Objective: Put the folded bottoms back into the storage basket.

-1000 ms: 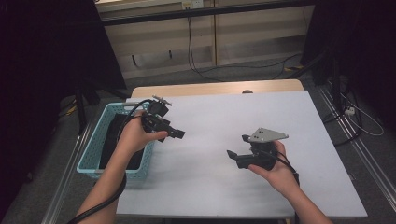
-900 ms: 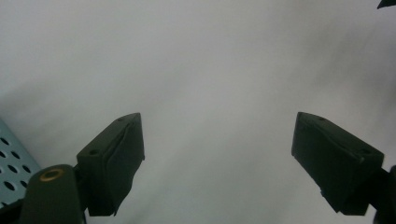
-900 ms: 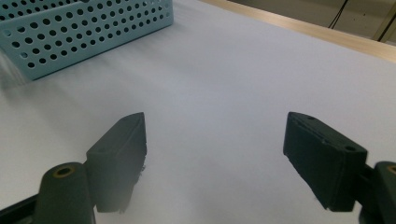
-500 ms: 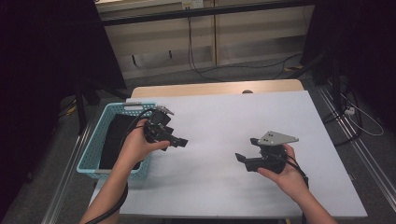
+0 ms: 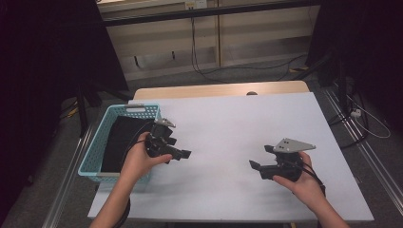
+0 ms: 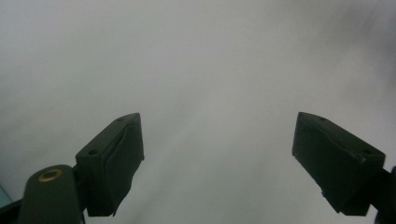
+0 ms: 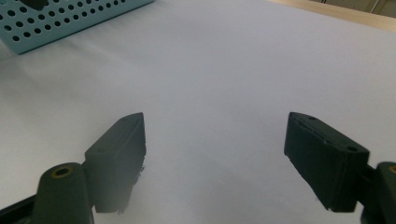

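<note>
Black cloth [image 5: 124,142] lies folded in the light-blue perforated basket [image 5: 97,142] at the left of the high view, and it is the nearest thing to either claw. The basket sits at the left edge of the white table [image 5: 237,123], its long axis running from the lower left of the frame up toward the centre, and the cloth lies along that same line.

The left gripper [image 5: 183,154] hangs just right of the basket's right wall, over bare table, with its jaws pointing right, away from the cloth. So the cloth lies behind and to the left of that claw; the hand would have to swing back left and tip over the rim to reach it. In the left gripper view the left gripper [image 6: 217,154] has its jaws standing wide apart with nothing between them, only pale table beyond.

The right gripper [image 5: 259,166] sits at the lower right of the high view, well apart from the basket, its jaws pointing left across the table toward it. In the right gripper view the right gripper [image 7: 215,154] is likewise spread and empty, and the basket's holed wall [image 7: 70,16] shows in the upper left corner, far off.

By this layout the left hand is much the nearer to the cloth, though turned the wrong way.
</note>
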`<state>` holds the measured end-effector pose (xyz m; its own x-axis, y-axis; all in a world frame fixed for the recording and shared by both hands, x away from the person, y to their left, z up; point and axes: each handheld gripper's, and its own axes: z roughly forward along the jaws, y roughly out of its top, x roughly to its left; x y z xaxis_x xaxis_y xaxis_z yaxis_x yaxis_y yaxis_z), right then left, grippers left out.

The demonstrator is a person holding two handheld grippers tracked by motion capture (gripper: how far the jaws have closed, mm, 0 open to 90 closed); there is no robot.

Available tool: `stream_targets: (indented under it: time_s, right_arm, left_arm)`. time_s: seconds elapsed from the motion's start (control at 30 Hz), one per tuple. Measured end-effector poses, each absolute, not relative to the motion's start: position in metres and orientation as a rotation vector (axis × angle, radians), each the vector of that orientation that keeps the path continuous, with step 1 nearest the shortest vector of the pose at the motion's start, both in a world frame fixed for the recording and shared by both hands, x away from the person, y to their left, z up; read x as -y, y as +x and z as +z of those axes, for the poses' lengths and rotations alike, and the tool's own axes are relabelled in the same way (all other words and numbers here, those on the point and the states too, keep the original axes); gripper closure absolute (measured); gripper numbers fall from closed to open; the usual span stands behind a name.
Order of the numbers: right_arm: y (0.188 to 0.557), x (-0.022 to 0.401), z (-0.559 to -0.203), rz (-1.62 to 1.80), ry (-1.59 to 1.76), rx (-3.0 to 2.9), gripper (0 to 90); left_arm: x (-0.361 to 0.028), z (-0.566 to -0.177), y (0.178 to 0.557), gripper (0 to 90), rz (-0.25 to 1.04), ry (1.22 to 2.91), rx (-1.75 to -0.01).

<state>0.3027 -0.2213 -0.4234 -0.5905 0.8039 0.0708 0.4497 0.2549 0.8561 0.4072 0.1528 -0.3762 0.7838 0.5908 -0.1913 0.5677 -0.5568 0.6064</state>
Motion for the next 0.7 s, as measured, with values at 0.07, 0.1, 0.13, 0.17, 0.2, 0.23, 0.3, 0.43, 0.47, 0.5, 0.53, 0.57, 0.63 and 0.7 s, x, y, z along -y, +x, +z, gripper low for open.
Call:
stream_targets:
  time_s: [0.07, 0.1, 0.13, 0.17, 0.2, 0.23, 0.3, 0.43, 0.47, 0.5, 0.53, 0.57, 0.63, 0.7]
  right_arm:
    - [0.300, 0.225, -0.424, 1.265, 1.145, -2.152, 20.0]
    - [0.300, 0.226, -0.425, 1.262, 1.148, -2.152, 20.0]
    - [0.299, 0.228, -0.425, 1.261, 1.148, -2.151, 20.0]
    - [0.298, 0.229, -0.426, 1.259, 1.153, -2.151, 20.0]
    - [0.297, 0.231, -0.426, 1.256, 1.157, -2.151, 19.9]
    - [0.296, 0.232, -0.427, 1.253, 1.160, -2.148, 19.8]
    - [0.295, 0.236, -0.428, 1.252, 1.167, -2.147, 19.8]
    - [0.291, 0.242, -0.431, 1.241, 1.176, -2.150, 19.6]
    - [0.290, 0.243, -0.431, 1.238, 1.180, -2.154, 19.5]
    - [0.290, 0.244, -0.432, 1.236, 1.181, -2.152, 19.4]
    - [0.289, 0.246, -0.432, 1.232, 1.184, -2.154, 19.3]
    - [0.288, 0.247, -0.433, 1.229, 1.186, -2.153, 19.3]
    - [0.287, 0.251, -0.434, 1.224, 1.189, -2.152, 19.2]
    - [0.285, 0.253, -0.435, 1.220, 1.198, -2.152, 19.2]
  left_arm:
    - [-0.154, -0.378, 0.404, 16.4, 0.047, 2.286, -0.846]
    - [-0.155, -0.379, 0.403, 16.4, 0.062, 2.285, -0.840]
    - [-0.155, -0.381, 0.401, 16.3, 0.064, 2.280, -0.840]
    - [-0.156, -0.383, 0.400, 16.2, 0.061, 2.266, -0.839]
    - [-0.156, -0.384, 0.399, 16.2, 0.063, 2.266, -0.840]
    - [-0.157, -0.385, 0.398, 16.1, 0.064, 2.268, -0.831]
    - [-0.159, -0.388, 0.395, 16.2, 0.061, 2.265, -0.830]
    - [-0.160, -0.394, 0.390, 16.2, 0.057, 2.267, -0.828]
    - [-0.160, -0.395, 0.389, 16.2, 0.058, 2.267, -0.826]
    - [-0.161, -0.395, 0.388, 16.1, 0.057, 2.268, -0.823]
    - [-0.161, -0.396, 0.387, 16.1, 0.061, 2.267, -0.818]
    - [-0.161, -0.396, 0.385, 16.1, 0.063, 2.261, -0.816]
    - [-0.161, -0.397, 0.383, 16.0, 0.074, 2.262, -0.800]
    - [-0.161, -0.400, 0.381, 15.9, 0.072, 2.264, -0.800]
